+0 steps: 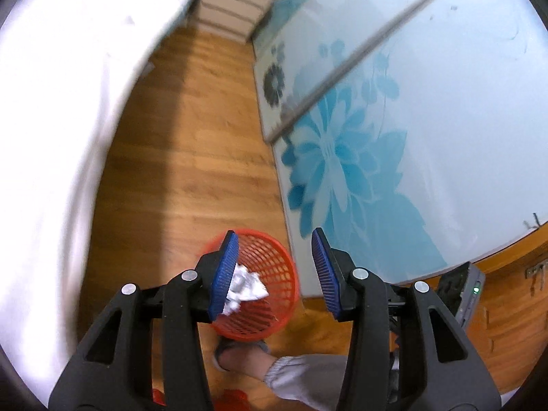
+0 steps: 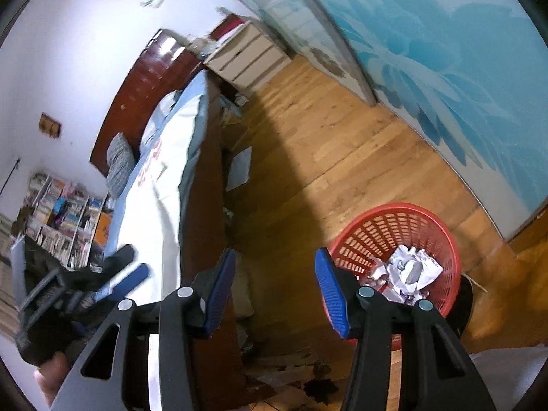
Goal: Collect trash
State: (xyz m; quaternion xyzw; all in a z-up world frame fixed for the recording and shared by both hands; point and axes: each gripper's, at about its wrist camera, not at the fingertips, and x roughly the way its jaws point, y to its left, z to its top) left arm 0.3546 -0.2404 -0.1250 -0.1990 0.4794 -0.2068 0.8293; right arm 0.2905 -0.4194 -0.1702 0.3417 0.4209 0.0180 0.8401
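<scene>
Crumpled white paper point(image 2: 406, 270) fills the red basket point(image 2: 441, 239) on the wood floor point(image 2: 325, 157), near right of the bed point(image 2: 161, 185). It looks light, soft and springy, so I judge a pinch across a firm fold would hold best. Left tool point(image 1: 274, 270) hangs over the basket with jaws apart; a wad point(image 1: 245, 287) sits against its left pad. Right tool point(image 2: 274, 291) is spread wide, holding nothing.
</scene>
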